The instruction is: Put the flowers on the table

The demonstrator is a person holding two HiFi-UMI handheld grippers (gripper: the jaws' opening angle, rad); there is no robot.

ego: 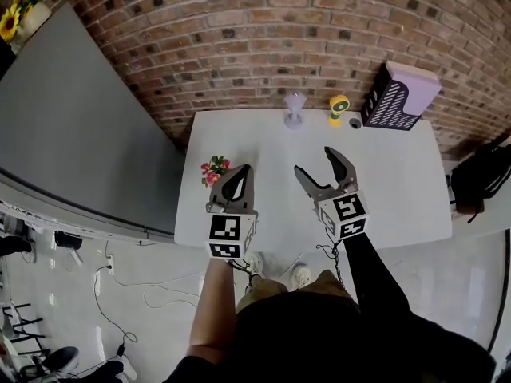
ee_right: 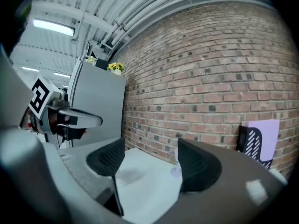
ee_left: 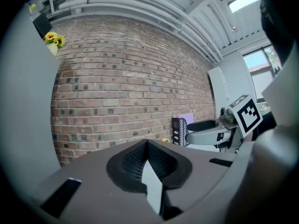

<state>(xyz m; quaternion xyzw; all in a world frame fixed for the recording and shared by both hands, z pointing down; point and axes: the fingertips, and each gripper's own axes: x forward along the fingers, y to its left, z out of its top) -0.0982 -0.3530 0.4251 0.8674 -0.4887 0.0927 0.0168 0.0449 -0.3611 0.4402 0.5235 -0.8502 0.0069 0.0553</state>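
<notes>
Nearest the head camera: the person's dark-clothed torso (ego: 335,333), both arms stretched out over the near edge of the table (ego: 391,198).

The brick wall (ego: 263,38) runs behind the table's far edge. A grey panel (ego: 80,134) stands off the left edge. The table is white and mostly bare.

A black slatted organizer with a lilac top (ego: 397,96) is at the far right corner. A black bag (ego: 479,178) is off the right edge, not on the table.

The left gripper (ego: 242,171) is over the near left part of the table. Its fingers (ee_left: 140,155) are pressed together with nothing between them. The right gripper (ego: 312,159) is beside it, toward the table's middle. Its fingers (ee_right: 198,164) are spread apart, and only bare table shows in the gap.

The flowers (ego: 214,171), pink with green leaves, are on the table at its left edge, about midway along it and just left of the left gripper's fingers. Contact between them can't be told.

A pale lilac vase-like item (ego: 295,108) and a small yellow item (ego: 338,108) are near the middle of the far edge.

Sunflowers (ego: 16,14) are up on top of the grey panel.
</notes>
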